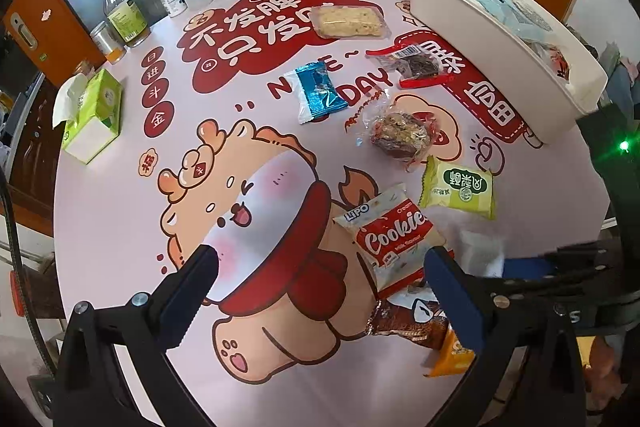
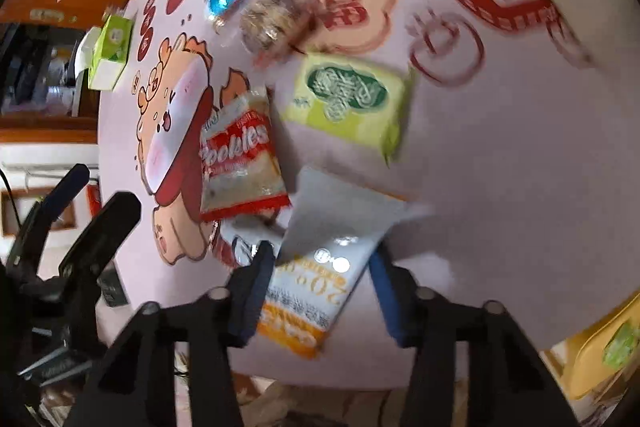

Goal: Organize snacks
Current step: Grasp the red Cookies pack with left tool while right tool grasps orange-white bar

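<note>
2 risks we see: right gripper point(image 2: 320, 287) fingers straddle white-orange packet point(image 2: 320, 267) on bench point(image 2: 500, 187), left pad touching, right apart. Packet may slip or drag cookies pack point(image 2: 240, 155). Left gripper point(image 1: 320, 275) fingers spread, idle.

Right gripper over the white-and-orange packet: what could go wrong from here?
1. The right gripper straddles the white-and-orange packet near one end; gripped there, it may sag or slip.
2. The packet overlaps a brown wrapper and sits beside the Cookies pack; closing or lifting could drag or nudge them.
3. The left gripper is open close by, so the two could collide.
</note>
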### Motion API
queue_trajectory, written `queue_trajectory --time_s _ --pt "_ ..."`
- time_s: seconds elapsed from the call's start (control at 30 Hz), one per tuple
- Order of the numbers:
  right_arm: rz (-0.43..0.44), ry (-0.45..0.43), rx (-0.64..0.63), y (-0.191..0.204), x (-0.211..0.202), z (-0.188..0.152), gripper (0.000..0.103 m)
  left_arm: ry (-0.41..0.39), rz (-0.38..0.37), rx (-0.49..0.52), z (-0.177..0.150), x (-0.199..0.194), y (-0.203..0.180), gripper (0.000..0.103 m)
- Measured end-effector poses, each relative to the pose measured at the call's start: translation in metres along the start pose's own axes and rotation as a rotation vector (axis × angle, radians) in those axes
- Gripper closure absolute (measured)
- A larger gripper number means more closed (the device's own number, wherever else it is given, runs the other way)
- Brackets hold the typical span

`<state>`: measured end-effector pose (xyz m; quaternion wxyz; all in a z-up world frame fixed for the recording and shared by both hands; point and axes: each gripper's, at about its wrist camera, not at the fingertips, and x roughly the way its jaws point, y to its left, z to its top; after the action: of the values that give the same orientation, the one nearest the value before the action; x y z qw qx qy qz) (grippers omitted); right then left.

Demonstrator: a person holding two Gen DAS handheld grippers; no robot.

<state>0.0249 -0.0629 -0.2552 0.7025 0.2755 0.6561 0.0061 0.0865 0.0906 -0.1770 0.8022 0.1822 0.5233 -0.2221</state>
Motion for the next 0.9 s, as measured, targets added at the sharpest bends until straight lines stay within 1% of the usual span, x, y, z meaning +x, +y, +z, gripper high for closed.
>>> queue_trajectory --time_s 0.07,0.17,0.27,0.3,0.33,0.37,0.43,0.47,0.6,0.67,0.7,0.73,0.8,0.87,0.9 --pt "-0.068 -0.018 -0.047 0.006 0.001 0.002 0.059 0.003 -0.002 -0.003 0.001 0.003 -0.001 0.001" --pt "-0.152 -0.040 -0.162 0.020 0.001 0.001 0.060 0.008 -0.009 -0.011 0.004 0.007 -0.004 0.001" --pt "-0.191 -0.062 -0.208 0.024 -0.004 0.001 0.063 0.027 -0.027 -0.026 0.008 0.015 -0.007 0.001" --pt "-0.196 -0.073 -0.211 0.023 -0.006 0.001 0.077 0.037 -0.033 -0.029 0.009 0.019 -0.009 0.001" --pt "-0.191 -0.097 -0.211 0.021 -0.012 0.002 0.082 0.049 -0.040 -0.032 0.011 0.023 -0.011 0.001" --pt "-0.194 -0.116 -0.212 0.019 -0.020 0.004 0.085 0.065 -0.045 -0.035 0.013 0.029 -0.014 0.001" --pt "-0.229 -0.134 -0.224 0.013 -0.027 0.005 0.085 0.097 -0.042 -0.038 0.016 0.040 -0.020 0.001" --pt "-0.234 -0.137 -0.227 0.010 -0.028 0.006 0.085 0.112 -0.043 -0.040 0.019 0.046 -0.025 0.001" --pt "-0.203 -0.131 -0.207 -0.004 -0.037 0.006 0.085 0.176 -0.019 -0.057 0.025 0.067 -0.038 0.001" --pt "-0.193 -0.131 -0.203 -0.010 -0.040 0.006 0.086 0.208 -0.008 -0.066 0.025 0.074 -0.043 0.008" --pt "-0.190 -0.133 -0.206 -0.017 -0.040 0.004 0.086 0.225 0.002 -0.069 0.025 0.078 -0.045 0.018" --pt "-0.186 -0.134 -0.207 -0.018 -0.039 0.002 0.086 0.239 0.006 -0.072 0.024 0.081 -0.046 0.031" --pt "-0.174 -0.134 -0.214 -0.022 -0.042 0.001 0.087 0.271 -0.018 -0.094 0.021 0.087 -0.046 0.050" --pt "-0.161 -0.139 -0.224 -0.025 -0.047 0.002 0.087 0.252 -0.035 -0.118 0.020 0.084 -0.043 0.056" --pt "-0.154 -0.142 -0.230 -0.024 -0.050 0.002 0.087 0.246 -0.045 -0.123 0.019 0.082 -0.042 0.056"
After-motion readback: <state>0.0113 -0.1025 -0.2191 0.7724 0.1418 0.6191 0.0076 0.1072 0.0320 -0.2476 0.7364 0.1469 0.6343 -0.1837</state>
